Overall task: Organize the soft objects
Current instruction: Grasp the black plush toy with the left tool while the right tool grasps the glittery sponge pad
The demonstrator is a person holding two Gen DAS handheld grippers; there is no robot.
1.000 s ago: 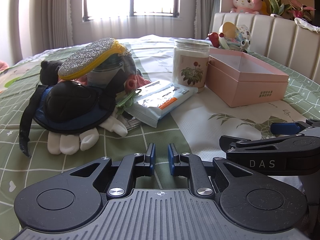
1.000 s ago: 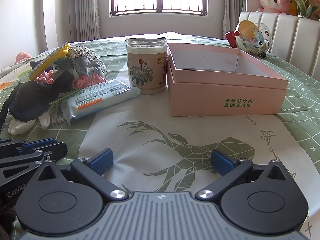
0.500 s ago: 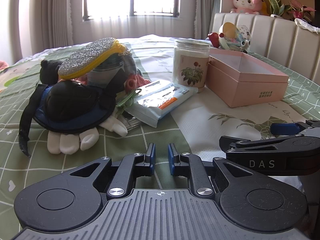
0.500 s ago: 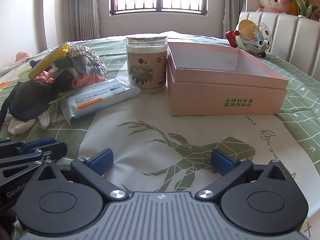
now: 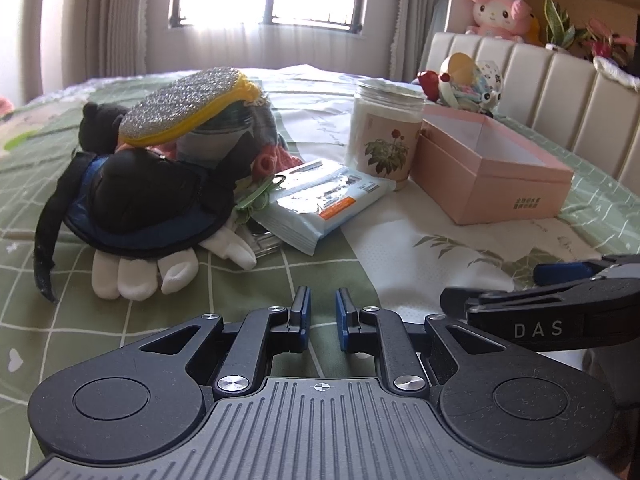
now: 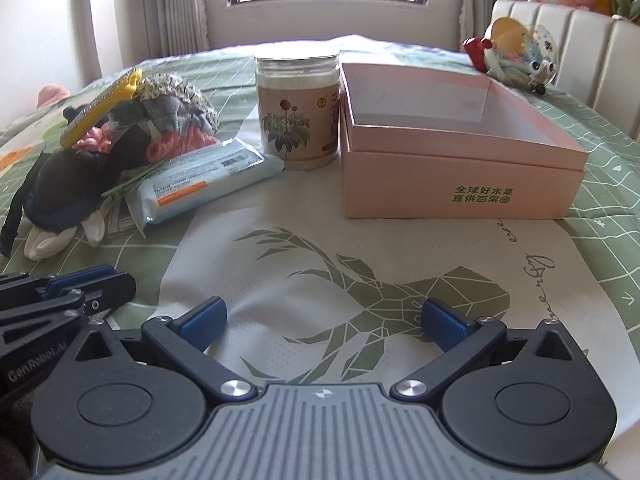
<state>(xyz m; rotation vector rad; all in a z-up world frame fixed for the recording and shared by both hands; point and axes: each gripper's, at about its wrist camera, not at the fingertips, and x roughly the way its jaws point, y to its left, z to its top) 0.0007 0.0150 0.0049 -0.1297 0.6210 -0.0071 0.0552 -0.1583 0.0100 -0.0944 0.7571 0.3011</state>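
Observation:
A heap of soft things lies on the bed: a black and blue pouch point(image 5: 136, 204), a white glove point(image 5: 140, 276), a glittery yellow-edged pad point(image 5: 184, 104) and knitted pieces point(image 6: 176, 108). A blue wipes pack point(image 5: 320, 204) leans on the heap. An open, empty pink box point(image 6: 460, 152) stands to the right. My left gripper point(image 5: 322, 316) is nearly shut and empty, short of the glove. My right gripper point(image 6: 322, 320) is open and empty, over the deer print, short of the box.
A clear jar with a flower label point(image 6: 298, 108) stands between the heap and the box. A colourful toy point(image 6: 516, 56) lies behind the box by the padded headboard point(image 5: 560, 92). A pink plush point(image 5: 500, 12) sits on the ledge above.

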